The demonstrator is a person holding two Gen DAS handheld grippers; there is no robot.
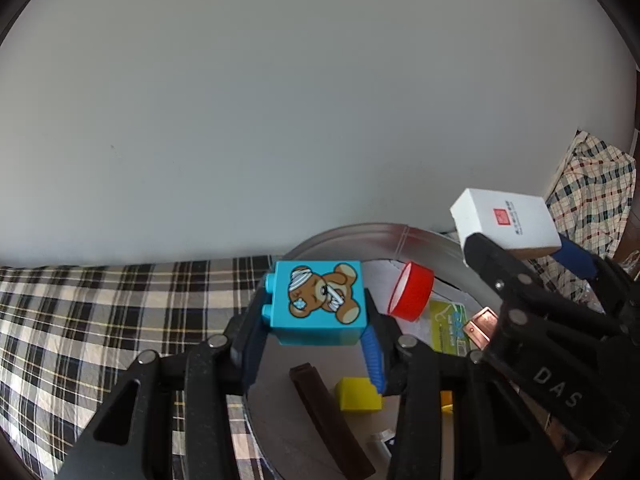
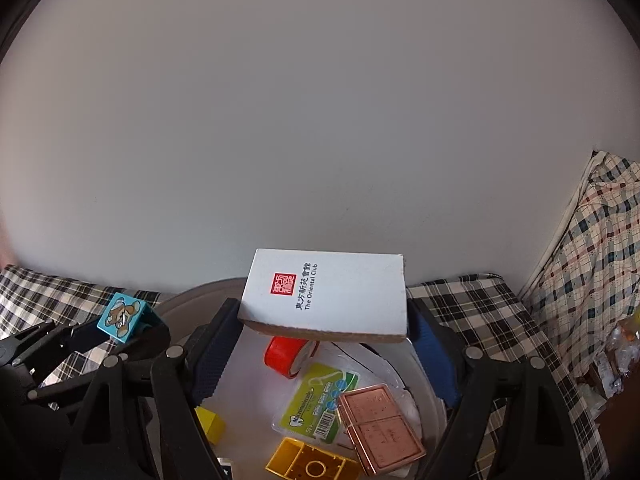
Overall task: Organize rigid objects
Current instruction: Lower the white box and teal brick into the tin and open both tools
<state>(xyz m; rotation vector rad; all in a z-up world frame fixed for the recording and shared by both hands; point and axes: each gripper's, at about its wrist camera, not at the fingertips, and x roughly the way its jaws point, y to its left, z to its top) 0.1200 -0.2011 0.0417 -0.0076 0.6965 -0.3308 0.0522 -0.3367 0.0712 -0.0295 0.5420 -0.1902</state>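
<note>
My left gripper [image 1: 318, 312] is shut on a blue toy brick with a bear picture [image 1: 320, 302] and holds it above the left rim of a round grey bin [image 1: 360, 236]. The brick also shows in the right wrist view [image 2: 122, 316]. My right gripper [image 2: 324, 320] is shut on a white box printed "The Oriental Club" [image 2: 332, 292] and holds it over the bin [image 2: 424, 384]. The box also shows in the left wrist view [image 1: 506, 222].
In the bin lie a red cap [image 2: 286, 356], a copper-coloured case [image 2: 380, 424], a green-labelled packet [image 2: 320, 396], yellow bricks [image 2: 312, 464], a small yellow block [image 1: 358, 394] and a dark brown bar [image 1: 324, 412]. Plaid cloth [image 1: 100, 320] surrounds the bin. A plain wall is behind.
</note>
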